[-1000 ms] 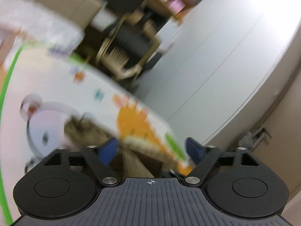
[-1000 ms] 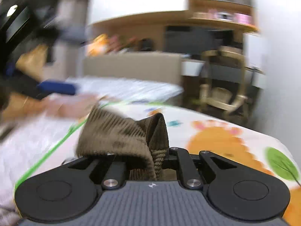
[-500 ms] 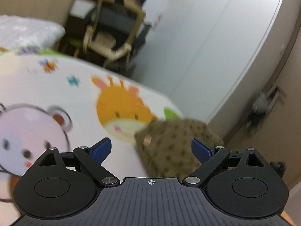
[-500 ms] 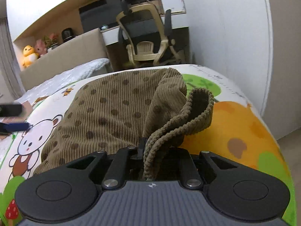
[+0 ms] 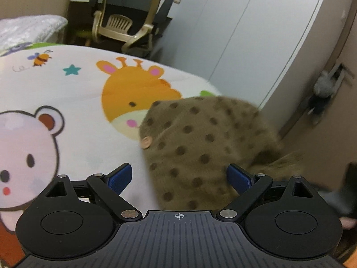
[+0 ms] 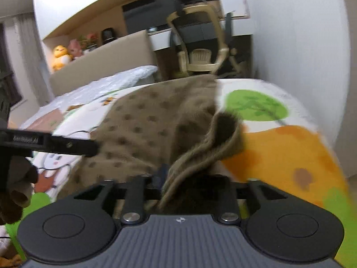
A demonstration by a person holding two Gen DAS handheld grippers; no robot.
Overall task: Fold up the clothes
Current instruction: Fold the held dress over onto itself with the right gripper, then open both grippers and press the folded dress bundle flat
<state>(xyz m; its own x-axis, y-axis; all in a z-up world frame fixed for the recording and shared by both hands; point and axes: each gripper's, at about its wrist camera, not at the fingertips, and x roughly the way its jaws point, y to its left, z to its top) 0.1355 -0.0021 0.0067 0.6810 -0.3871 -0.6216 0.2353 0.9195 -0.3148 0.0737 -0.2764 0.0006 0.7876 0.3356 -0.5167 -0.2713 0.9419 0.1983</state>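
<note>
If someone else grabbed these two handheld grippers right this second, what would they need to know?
Left gripper: open, holding nothing, hovering at the near edge of the brown dotted garment.
Right gripper: shut on a ribbed edge of that garment, lifting it slightly.
The garment lies on the cartoon animal mat, near the mat's right corner; a button shows at its left edge.
Done: garment laid out on the mat; no neat fold visible yet.
Left: probably grasp an edge with the left gripper, then fold.
</note>
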